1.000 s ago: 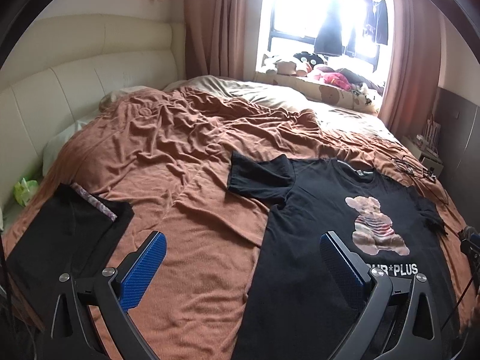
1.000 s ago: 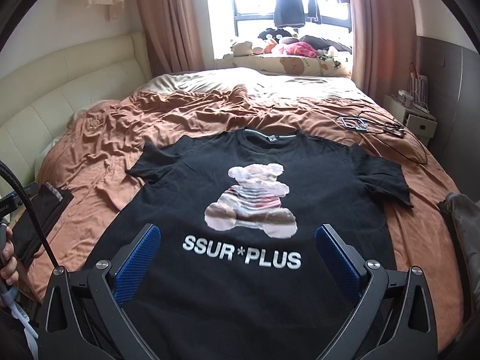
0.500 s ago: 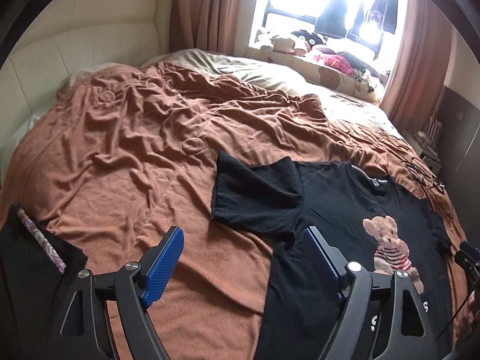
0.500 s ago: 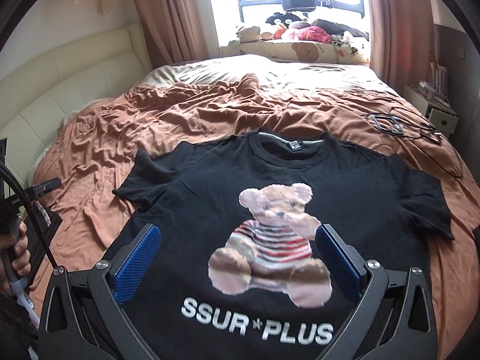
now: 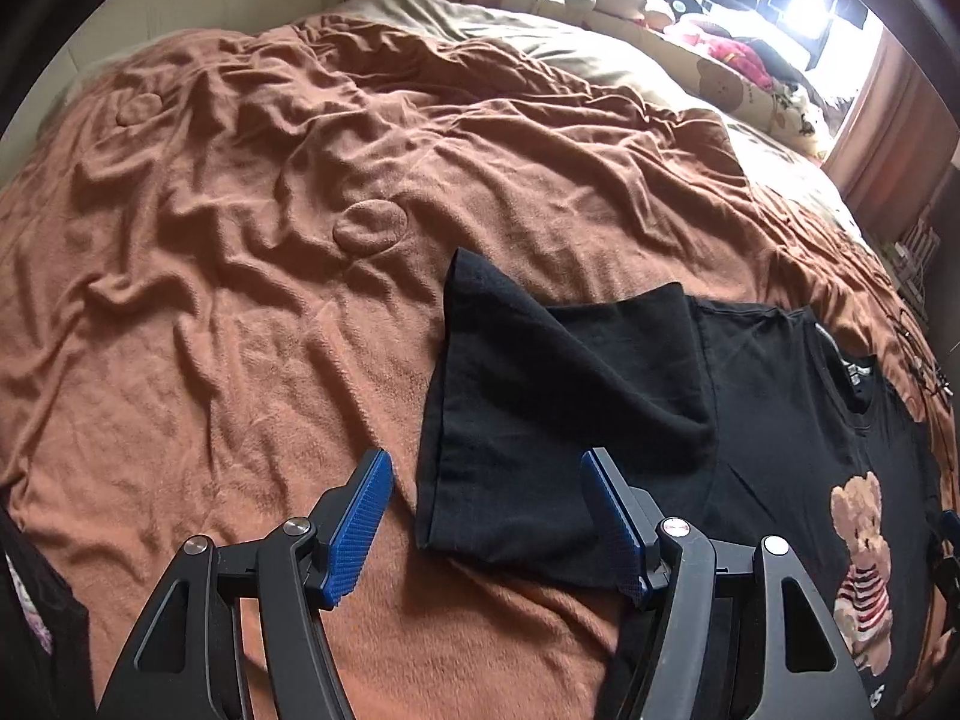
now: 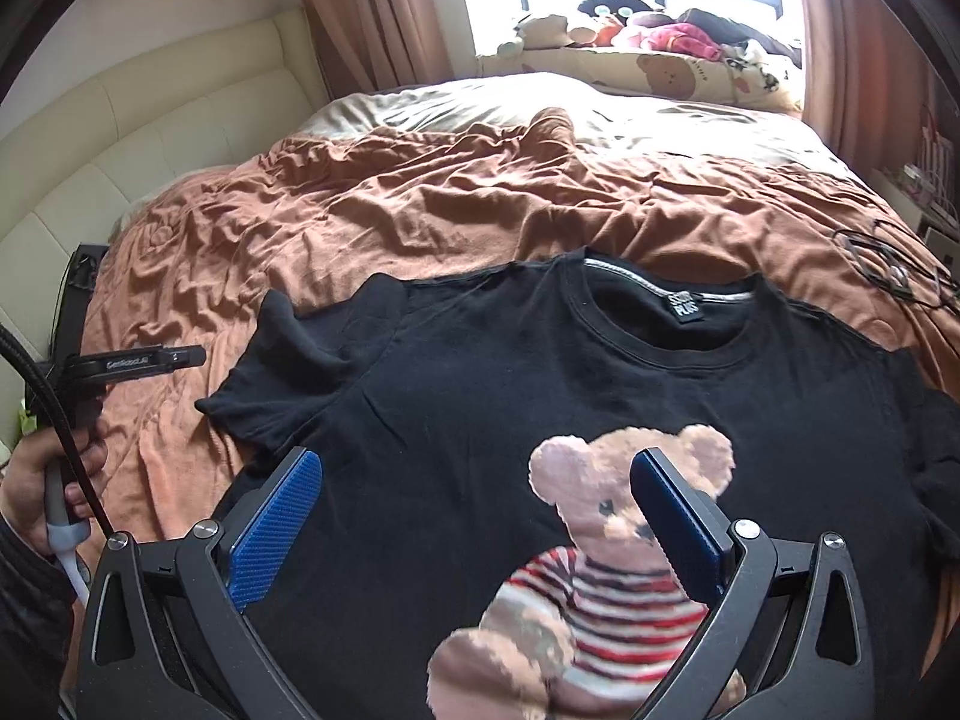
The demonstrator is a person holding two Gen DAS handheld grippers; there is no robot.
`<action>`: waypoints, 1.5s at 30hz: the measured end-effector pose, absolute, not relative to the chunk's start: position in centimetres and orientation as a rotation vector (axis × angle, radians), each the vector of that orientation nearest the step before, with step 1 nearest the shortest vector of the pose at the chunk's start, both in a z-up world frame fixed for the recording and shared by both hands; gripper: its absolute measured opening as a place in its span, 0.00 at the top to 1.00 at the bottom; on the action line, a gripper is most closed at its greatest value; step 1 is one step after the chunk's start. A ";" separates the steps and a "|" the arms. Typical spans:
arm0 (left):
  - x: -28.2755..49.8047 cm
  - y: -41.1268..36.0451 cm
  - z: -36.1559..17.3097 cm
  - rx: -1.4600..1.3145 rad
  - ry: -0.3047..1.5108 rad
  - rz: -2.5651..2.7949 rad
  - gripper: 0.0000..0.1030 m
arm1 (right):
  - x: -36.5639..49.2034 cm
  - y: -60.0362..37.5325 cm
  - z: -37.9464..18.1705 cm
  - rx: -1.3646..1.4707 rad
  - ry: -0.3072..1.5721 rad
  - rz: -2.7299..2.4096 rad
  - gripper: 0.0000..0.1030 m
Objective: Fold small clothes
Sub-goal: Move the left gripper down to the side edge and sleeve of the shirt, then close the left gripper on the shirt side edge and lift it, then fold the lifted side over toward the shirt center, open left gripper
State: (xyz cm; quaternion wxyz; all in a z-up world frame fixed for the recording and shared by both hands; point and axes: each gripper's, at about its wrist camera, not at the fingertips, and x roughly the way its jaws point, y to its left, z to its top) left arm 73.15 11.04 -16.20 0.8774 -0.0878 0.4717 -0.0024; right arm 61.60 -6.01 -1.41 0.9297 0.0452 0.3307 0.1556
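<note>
A black T-shirt (image 6: 480,396) with a teddy-bear print (image 6: 606,576) lies face up and spread flat on the brown blanket (image 6: 384,210). Its collar points to the far side. In the left wrist view the shirt (image 5: 774,414) has its left sleeve (image 5: 540,396) rumpled, just ahead of my left gripper (image 5: 489,516). That gripper is open and empty, low over the sleeve's hem. My right gripper (image 6: 474,516) is open and empty, hovering over the shirt's chest above the bear's head.
A folded dark garment (image 5: 36,624) lies at the bed's near left edge. Cables (image 6: 888,270) lie on the blanket at the right. Plush toys (image 6: 630,24) line the windowsill. A cream padded headboard (image 6: 150,138) runs along the left.
Both grippers have moved forward and down toward the shirt. The left one has closed in on the left sleeve; the right one now hangs over the bear's head. The shirt has not moved.
</note>
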 end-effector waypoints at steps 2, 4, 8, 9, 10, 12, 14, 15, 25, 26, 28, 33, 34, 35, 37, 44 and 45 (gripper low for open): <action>74.5 11.4 -17.2 -0.177 1.011 -0.001 0.36 | 63.1 -5.5 -2.0 0.083 0.698 0.337 0.08; 75.5 11.8 -18.1 -0.180 1.031 0.015 0.42 | 64.3 -5.4 -2.7 0.068 0.717 0.343 0.15; 77.2 12.0 -19.4 -0.171 1.071 0.017 0.44 | 66.6 -5.3 -3.7 0.066 0.754 0.356 0.24; 77.5 11.9 -19.6 -0.163 1.075 0.019 0.44 | 67.1 -5.2 -3.8 0.074 0.760 0.363 0.27; 77.8 11.9 -19.9 -0.156 1.080 0.022 0.44 | 67.6 -5.2 -4.0 0.082 0.769 0.368 0.29; 78.4 11.8 -20.6 -0.144 1.105 0.027 0.44 | 68.5 -5.2 -4.4 0.097 0.786 0.367 0.31; 79.0 12.0 -21.6 -0.133 1.132 0.046 0.44 | 69.4 -5.0 -4.8 0.111 0.796 0.367 0.32; 79.0 12.0 -21.9 -0.135 1.130 0.052 0.44 | 69.7 -5.0 -4.9 0.117 0.801 0.367 0.32; 78.4 9.2 -19.3 -0.026 1.083 0.024 0.94 | 70.4 -5.1 -4.8 0.143 0.805 0.389 0.33; 78.1 8.8 -18.5 -0.015 1.063 0.022 0.94 | 70.2 -5.4 -4.7 0.152 0.805 0.387 0.33; 77.5 8.4 -17.2 -0.016 1.040 0.008 0.94 | 69.9 -5.7 -4.4 0.152 0.803 0.386 0.33; 76.7 6.9 -13.6 -0.015 0.992 -0.036 0.95 | 68.5 -6.8 -3.1 0.160 0.787 0.377 0.33; 76.6 6.2 -13.0 -0.005 0.981 -0.044 0.95 | 68.2 -7.0 -2.7 0.165 0.784 0.375 0.33; 76.4 5.4 -12.2 0.009 0.968 -0.051 0.95 | 67.9 -7.2 -2.5 0.166 0.781 0.375 0.33; 75.9 4.2 -11.0 0.019 0.952 -0.076 0.95 | 67.1 -7.6 -1.8 0.162 0.772 0.375 0.33; 75.3 -0.4 -8.6 0.035 0.927 -0.164 0.95 | 64.5 -9.4 0.2 0.153 0.758 0.369 0.33; 75.2 -1.1 -8.5 0.041 0.927 -0.176 0.95 | 64.2 -9.6 0.4 0.158 0.759 0.369 0.33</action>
